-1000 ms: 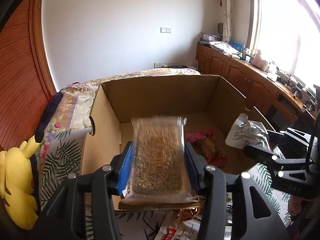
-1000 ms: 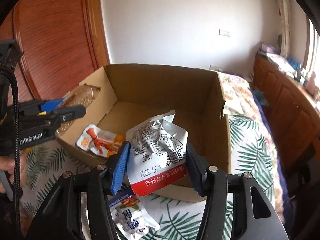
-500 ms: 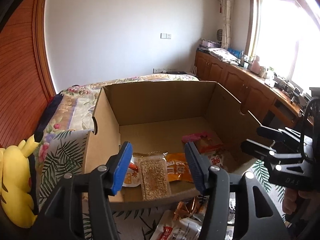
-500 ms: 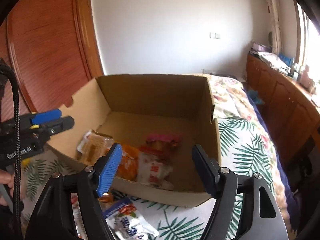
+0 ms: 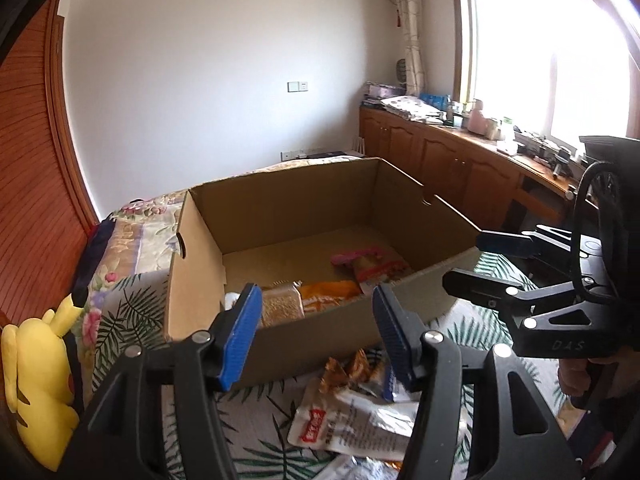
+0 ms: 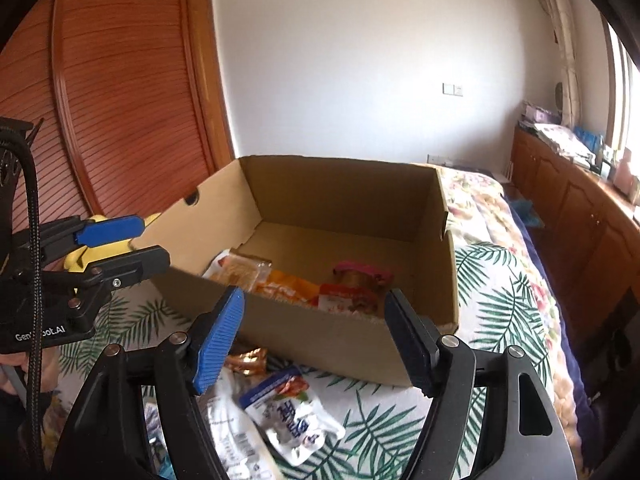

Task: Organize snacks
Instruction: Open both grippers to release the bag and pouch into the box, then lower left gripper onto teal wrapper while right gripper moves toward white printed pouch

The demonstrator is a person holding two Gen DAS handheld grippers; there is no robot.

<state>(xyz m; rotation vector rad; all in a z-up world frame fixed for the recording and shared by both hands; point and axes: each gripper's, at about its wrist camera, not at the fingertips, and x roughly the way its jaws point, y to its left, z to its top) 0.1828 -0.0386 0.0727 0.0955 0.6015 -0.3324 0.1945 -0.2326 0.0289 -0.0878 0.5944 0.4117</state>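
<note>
So both claws are empty and hanging just short of the box, with snacks in it and more on the bed.
Left gripper (image 5: 316, 332) and right gripper (image 6: 312, 336) have both just been opening; jaws stand wide, nothing between them. The cardboard box (image 6: 352, 332) sits on the leaf-print bedspread (image 6: 496, 292) with a grain bar packet (image 5: 280, 306), an orange packet (image 5: 328, 296) and a pink-topped packet (image 6: 360, 276) lying along its near wall. A white pouch (image 6: 296, 420) and a gold wrapper (image 5: 352, 368) lie on the bedspread in front of it. Yellow plush (image 5: 36, 384) sits off to the left.

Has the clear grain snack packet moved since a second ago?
Yes. The grain snack packet left the left claw and lies inside the cardboard box, near its front wall.
</note>
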